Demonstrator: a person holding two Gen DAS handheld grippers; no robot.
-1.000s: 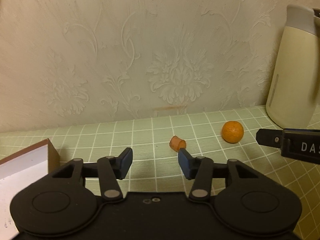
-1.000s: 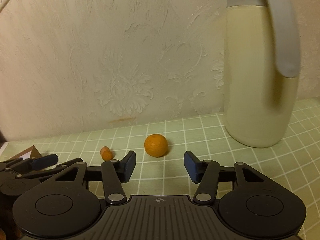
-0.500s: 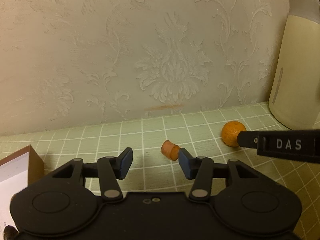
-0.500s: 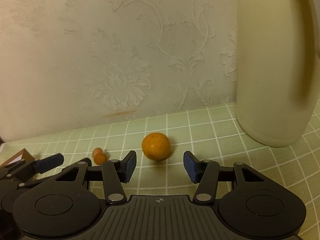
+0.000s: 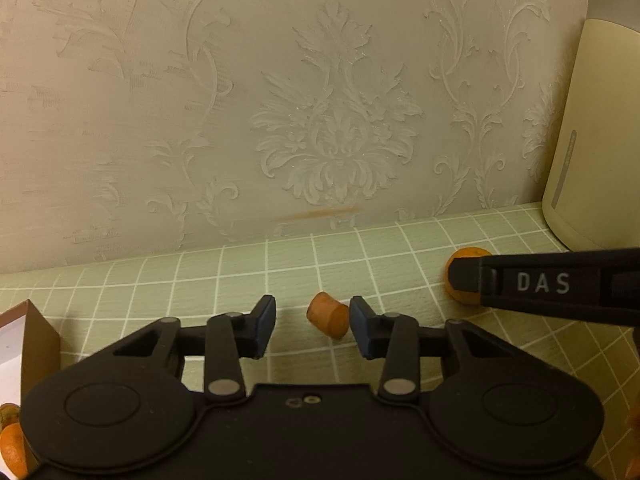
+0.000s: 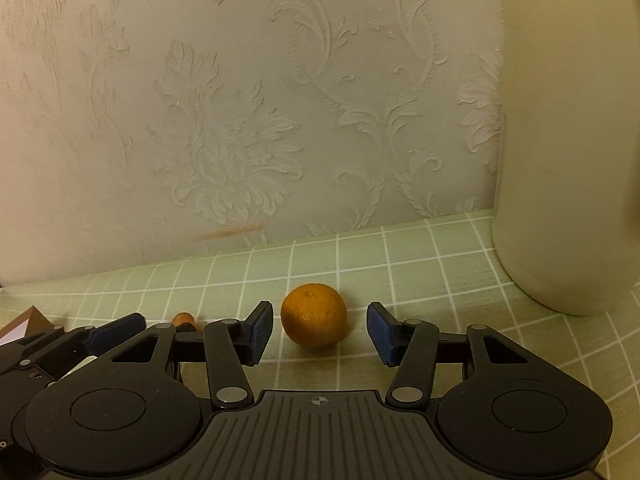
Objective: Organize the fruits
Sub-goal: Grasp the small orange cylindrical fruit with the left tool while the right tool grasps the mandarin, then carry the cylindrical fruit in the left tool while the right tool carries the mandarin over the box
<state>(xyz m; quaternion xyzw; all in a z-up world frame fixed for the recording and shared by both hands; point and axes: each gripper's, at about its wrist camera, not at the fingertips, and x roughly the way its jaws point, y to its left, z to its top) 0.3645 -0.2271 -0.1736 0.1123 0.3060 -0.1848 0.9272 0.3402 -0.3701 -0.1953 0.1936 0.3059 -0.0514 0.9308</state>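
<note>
**Both tongs spread, each lined up on a fruit**

The left tongs [image 5: 312, 326] stood released, blue pads [image 5: 265, 326] apart, with the small orange-brown fruit piece [image 5: 327, 314] lying on its side between them, close against the right-hand pad; whether it touched could not be told. The right tongs [image 6: 320, 330] were likewise spread wide, and the round orange [image 6: 314, 316] sat on the green checked surface [image 6: 420, 264] in the gap between their pads, clear of both and nearer the left one. In the left wrist view the right tongs' finger, marked "DAS", crossed in front of that orange [image 5: 460, 276] and hid most of it. A cream jug [image 6: 560, 160] stood to the right against the patterned wallpaper [image 5: 320, 100]. At the far left sat a brown box [image 5: 36, 336] with a white inside, with more orange fruit [image 5: 12, 452] at the frame's lower left edge.
</note>
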